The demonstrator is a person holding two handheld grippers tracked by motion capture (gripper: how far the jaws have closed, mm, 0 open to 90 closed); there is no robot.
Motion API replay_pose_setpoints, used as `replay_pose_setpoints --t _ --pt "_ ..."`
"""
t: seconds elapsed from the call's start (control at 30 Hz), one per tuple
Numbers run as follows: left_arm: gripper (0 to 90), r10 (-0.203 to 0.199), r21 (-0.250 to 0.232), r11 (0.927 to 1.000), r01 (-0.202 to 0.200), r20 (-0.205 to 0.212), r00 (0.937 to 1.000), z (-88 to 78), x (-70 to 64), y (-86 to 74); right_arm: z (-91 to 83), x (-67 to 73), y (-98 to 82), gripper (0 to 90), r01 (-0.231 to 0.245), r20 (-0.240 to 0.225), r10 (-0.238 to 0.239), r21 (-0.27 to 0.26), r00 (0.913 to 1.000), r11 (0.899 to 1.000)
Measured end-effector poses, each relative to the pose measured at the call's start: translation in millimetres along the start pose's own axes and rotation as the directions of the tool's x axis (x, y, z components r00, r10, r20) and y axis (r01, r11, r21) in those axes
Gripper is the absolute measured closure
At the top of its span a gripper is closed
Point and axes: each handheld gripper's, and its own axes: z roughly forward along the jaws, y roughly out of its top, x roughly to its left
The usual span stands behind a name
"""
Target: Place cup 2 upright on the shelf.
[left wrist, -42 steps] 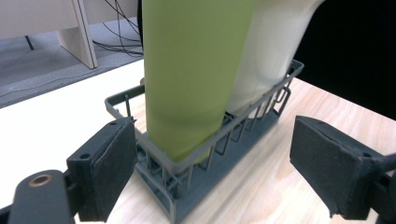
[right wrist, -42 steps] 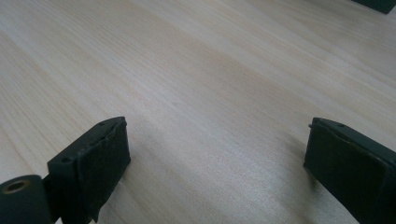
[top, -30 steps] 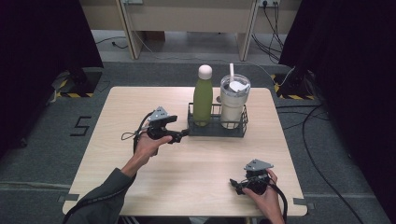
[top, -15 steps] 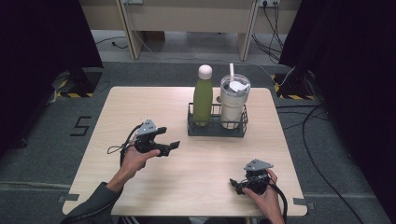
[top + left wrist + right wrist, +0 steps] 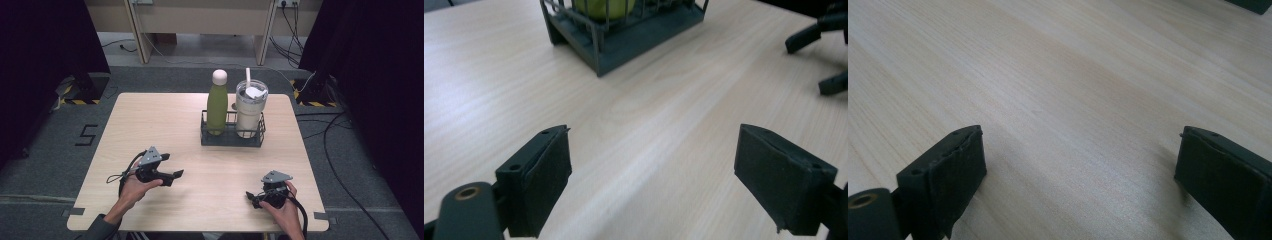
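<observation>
A black wire basket [image 5: 231,137] stands at the back middle of the wooden table [image 5: 150,120]. It holds an upright green bottle [image 5: 217,102] with a pale cap and a clear tumbler [image 5: 249,107] with a lid and straw. My left gripper [image 5: 175,176] hovers low over the front left of the table, well short of the basket, pointing right, open and empty. In the left gripper view its jaws [image 5: 654,132] stand wide apart over bare wood, with the basket [image 5: 624,40] ahead. My right gripper [image 5: 250,196] rests at the front right, open [image 5: 1080,131], with nothing between its jaws.
The right gripper's fingers [image 5: 809,35] show at the upper right of the left gripper view. Cables trail from both grippers toward the table's front edge. Grey carpet, floor cables and desk legs surround the table.
My left hand has drawn its gripper back from the basket's left side toward the front left and lower, its jaws still open. The right hand has stayed put.
</observation>
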Motion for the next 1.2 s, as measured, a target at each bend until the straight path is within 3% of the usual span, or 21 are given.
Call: replay_pose_setpoints --t 0.33,0.6,0.77,0.87,1.03,1.2 --pt "14.7 -0.026 0.091 0.9955 0.027 -0.003 0.9996 -12.6 1.4 -33.7 0.1 -0.1 0.1 6.2 0.001 0.001 -0.001 0.000 1.0000 1.000" --pt "14.8 -0.008 0.162 0.9867 0.010 -0.012 0.9999 -12.1 0.1 -46.2 0.1 0.1 0.1 6.2 -0.001 0.001 0.001 0.001 1.0000 1.000" --pt "14.8 0.031 0.209 0.9776 -0.027 -0.015 0.9994 -14.4 -5.1 -52.0 0.1 0.1 0.1 6.2 -0.001 0.001 0.001 0.001 1.0000 1.000" --pt "14.9 0.049 0.221 0.9744 -0.041 -0.031 0.9983 -17.7 -6.9 -55.1 0.1 0.1 0.1 6.3 -0.001 0.000 0.001 0.000 1.0000 1.000" --pt "14.3 0.043 0.221 0.9748 -0.033 -0.044 0.9981 -24.3 -5.7 -59.7 0.2 -0.1 0.1 6.2 0.008 -0.003 -0.008 -0.001 1.0000 1.000" --pt "12.1 0.043 0.198 0.9796 -0.035 -0.040 0.9982 -23.8 -4.4 -62.3 0.0 0.3 0.0 6.6 0.009 0.000 -0.009 -0.001 1.0000 1.000"
